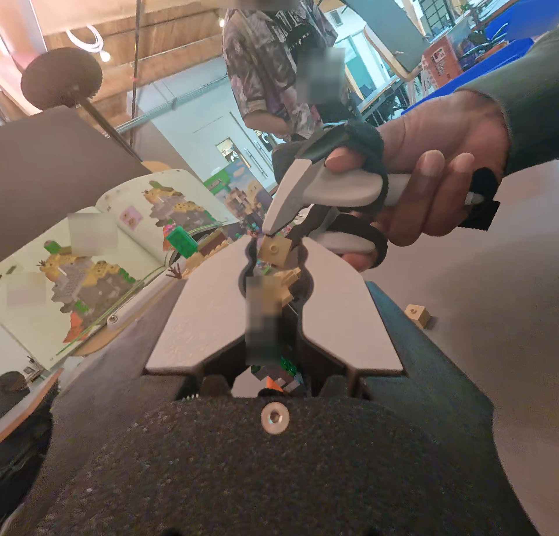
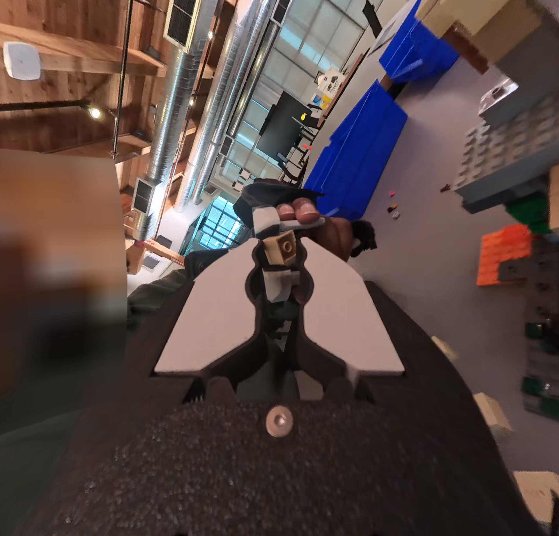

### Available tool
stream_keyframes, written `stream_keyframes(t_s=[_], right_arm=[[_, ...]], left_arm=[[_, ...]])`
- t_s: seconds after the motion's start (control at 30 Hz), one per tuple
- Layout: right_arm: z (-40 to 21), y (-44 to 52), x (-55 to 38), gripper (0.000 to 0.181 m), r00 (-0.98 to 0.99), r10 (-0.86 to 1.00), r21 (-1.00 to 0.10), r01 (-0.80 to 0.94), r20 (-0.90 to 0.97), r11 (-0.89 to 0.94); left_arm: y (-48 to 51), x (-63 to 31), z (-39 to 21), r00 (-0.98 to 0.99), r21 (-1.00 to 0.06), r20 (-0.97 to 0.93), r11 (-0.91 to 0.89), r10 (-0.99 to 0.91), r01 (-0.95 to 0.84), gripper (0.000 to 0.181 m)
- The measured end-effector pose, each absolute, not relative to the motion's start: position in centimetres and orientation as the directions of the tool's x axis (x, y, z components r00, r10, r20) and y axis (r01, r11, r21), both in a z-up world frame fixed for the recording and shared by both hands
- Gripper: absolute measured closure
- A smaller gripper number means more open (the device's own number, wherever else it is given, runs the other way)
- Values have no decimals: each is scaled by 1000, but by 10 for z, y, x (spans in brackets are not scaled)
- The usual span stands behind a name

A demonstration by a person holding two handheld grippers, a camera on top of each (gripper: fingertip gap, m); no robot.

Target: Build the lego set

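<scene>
A small tan brick [image 1: 273, 249] sits between the tips of my left gripper [image 1: 276, 241], which is shut on it from the sides. My right gripper [image 1: 302, 234] comes in from the right, held by a hand, and its white fingers [image 1: 287, 197] pinch the same brick from above and below. In the right wrist view the tan brick [image 2: 281, 247] sits between my right gripper's [image 2: 278, 243] tips, with a left gripper finger [image 2: 266, 218] against it. The partly built model [image 1: 279, 376], grey, green and orange, shows below through the left gripper's gap and at the right edge of the right wrist view [image 2: 511, 170].
An open instruction booklet [image 1: 106, 264] lies at left with a green piece [image 1: 181, 240] near it. A loose tan brick [image 1: 419, 315] lies on the grey table at right. Blue bins [image 2: 363, 164] and small loose pieces [image 2: 393, 211] sit farther off. A person [image 1: 266, 67] stands behind the table. My left and right fingertips are right by each other.
</scene>
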State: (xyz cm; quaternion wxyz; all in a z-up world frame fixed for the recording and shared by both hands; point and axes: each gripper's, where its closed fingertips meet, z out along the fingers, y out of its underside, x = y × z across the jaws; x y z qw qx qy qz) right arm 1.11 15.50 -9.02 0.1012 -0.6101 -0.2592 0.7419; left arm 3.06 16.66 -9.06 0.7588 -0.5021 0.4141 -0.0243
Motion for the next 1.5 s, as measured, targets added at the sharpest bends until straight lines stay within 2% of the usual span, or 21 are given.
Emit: stream_keyframes(t_s=[0.17,0.3,0.4,0.47,0.53,0.7,0.77,0.93,1.13,1.27,1.37,1.43,1.5], right_arm=[[-93,152,16,161,-216,495,-534,197,-842,-822],[-103,157,21,158,-117,634,-642,229,-765,-732],[-110,167,28,155,20,827,-791,281,-562,-544],[-120,172,34,154,127,923,-846,371,-363,-384],[-127,169,35,152,165,938,-832,434,-303,-345],[-134,160,31,161,132,866,-775,398,-482,-492],[-134,158,31,168,91,795,-728,351,-599,-589],[-130,154,34,169,-28,613,-599,256,-789,-759],[-120,151,43,169,-144,490,-510,179,-859,-841],[-119,147,46,169,-168,464,-490,169,-870,-855],[-123,145,47,168,-140,544,-562,184,-827,-807],[-126,144,50,165,-79,707,-704,224,-703,-674],[-125,144,52,159,-28,868,-833,297,-496,-466]], left_arm=[[162,33,-93,627,-772,-621,507,-470,-385,163],[163,36,-103,596,-788,-611,471,-521,-397,164],[166,39,-114,576,-833,-554,390,-602,-394,164],[167,41,-122,559,-868,-490,315,-669,-384,164],[170,40,-127,551,-866,-486,288,-679,-409,164],[170,41,-135,521,-832,-535,308,-665,-462,164],[168,42,-134,507,-823,-550,327,-664,-465,164],[163,46,-131,491,-815,-568,368,-660,-448,163],[159,46,-126,503,-839,-539,381,-676,-388,159],[153,50,-126,481,-850,-521,380,-705,-364,164],[151,51,-129,461,-876,-470,336,-752,-345,165],[148,53,-132,436,-893,-431,304,-790,-332,165],[146,55,-134,410,-915,-376,263,-831,-306,165]])
